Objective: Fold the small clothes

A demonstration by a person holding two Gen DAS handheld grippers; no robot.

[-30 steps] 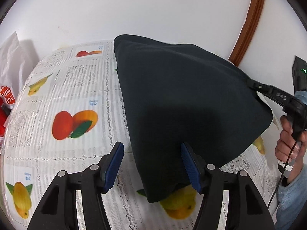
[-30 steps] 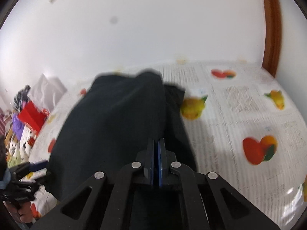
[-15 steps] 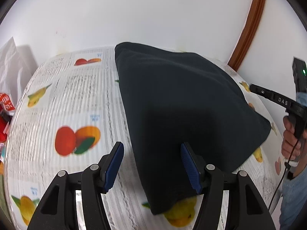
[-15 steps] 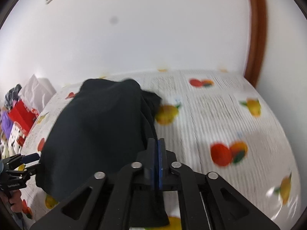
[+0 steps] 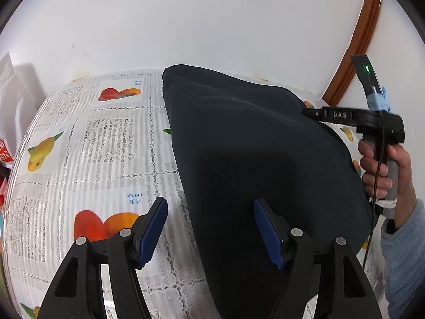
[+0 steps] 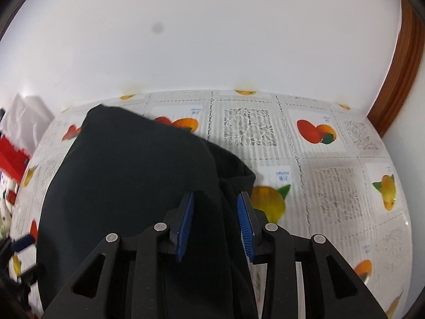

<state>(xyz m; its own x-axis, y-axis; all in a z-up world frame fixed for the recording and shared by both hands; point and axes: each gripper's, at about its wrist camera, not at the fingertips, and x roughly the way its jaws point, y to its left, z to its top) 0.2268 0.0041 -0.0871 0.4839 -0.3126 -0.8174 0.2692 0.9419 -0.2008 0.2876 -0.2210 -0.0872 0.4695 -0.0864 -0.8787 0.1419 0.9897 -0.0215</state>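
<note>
The dark garment lies folded over at frame centre on the surface; left gripper opening, empty, right gripper closing astride its edge, pads clear; further folds likely remain.

Both wrist cameras looked steeply down along their fingers, close above the table. Both views shared the dark garment and the wall.

bare tablecloth right of garment

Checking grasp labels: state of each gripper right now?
Left gripper: opening, pads clear of the black cloth edge between them.
Right gripper: closing, cloth between pads, not pressed.
</note>
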